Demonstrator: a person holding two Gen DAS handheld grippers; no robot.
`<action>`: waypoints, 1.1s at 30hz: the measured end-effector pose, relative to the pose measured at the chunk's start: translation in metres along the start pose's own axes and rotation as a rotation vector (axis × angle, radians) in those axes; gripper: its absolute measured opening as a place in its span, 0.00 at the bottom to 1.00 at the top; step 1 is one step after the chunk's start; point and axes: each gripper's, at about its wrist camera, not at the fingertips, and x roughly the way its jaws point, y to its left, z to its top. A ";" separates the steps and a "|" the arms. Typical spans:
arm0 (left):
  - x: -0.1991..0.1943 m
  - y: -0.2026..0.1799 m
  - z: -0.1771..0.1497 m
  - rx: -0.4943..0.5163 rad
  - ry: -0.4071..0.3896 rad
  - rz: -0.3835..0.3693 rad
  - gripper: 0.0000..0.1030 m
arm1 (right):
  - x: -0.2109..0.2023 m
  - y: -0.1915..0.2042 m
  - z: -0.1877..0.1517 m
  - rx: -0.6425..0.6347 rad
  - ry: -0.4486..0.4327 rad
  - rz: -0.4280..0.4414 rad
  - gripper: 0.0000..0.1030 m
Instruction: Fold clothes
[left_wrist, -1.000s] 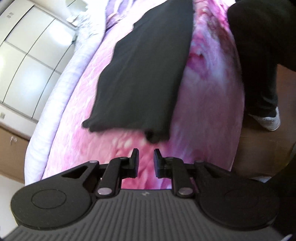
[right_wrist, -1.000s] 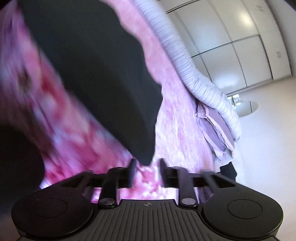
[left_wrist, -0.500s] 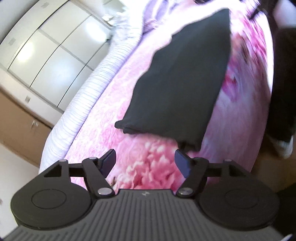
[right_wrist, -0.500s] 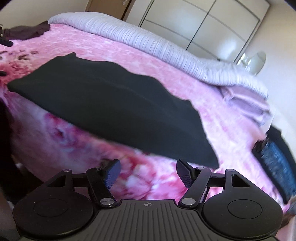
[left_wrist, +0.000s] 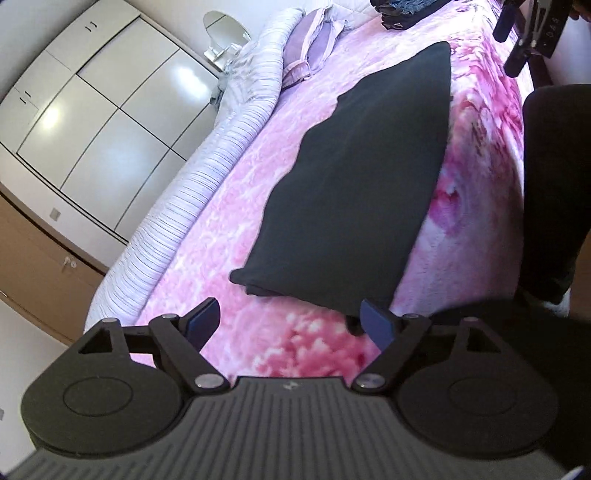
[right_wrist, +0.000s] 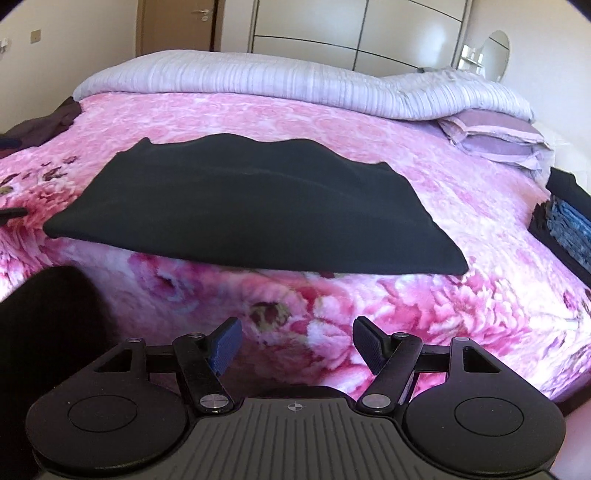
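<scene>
1. A stack of folded clothes (right_wrist: 565, 229) runs off the right edge of the right wrist view; its full extent cannot be seen.
2. A dark maroon garment (right_wrist: 44, 123) is cut off at the left edge.
3. The other gripper (left_wrist: 532, 33) is only partly in frame at the top right of the left wrist view.
4. A person's dark trouser leg (left_wrist: 554, 192) is cut by the right edge.
5. The black garment (left_wrist: 362, 192) shows no readable folds or seams.

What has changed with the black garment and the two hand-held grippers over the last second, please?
Both have let go of the black garment. The left hand-held gripper, nearly shut a second ago, is opening and has backed away, with nothing between its fingers. The right hand-held gripper has opened, pulled back and rolled level. The garment remains folded flat on the pink floral blanket.
</scene>
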 end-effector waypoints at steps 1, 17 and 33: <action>0.003 0.003 -0.002 0.007 -0.007 0.002 0.79 | -0.002 0.003 0.002 -0.013 -0.005 0.001 0.68; 0.091 0.038 -0.070 0.321 -0.095 -0.096 0.79 | 0.061 0.217 0.004 -0.944 -0.230 0.188 0.54; 0.190 0.039 -0.046 0.749 -0.257 -0.173 0.68 | 0.058 0.195 0.051 -0.757 -0.280 0.223 0.03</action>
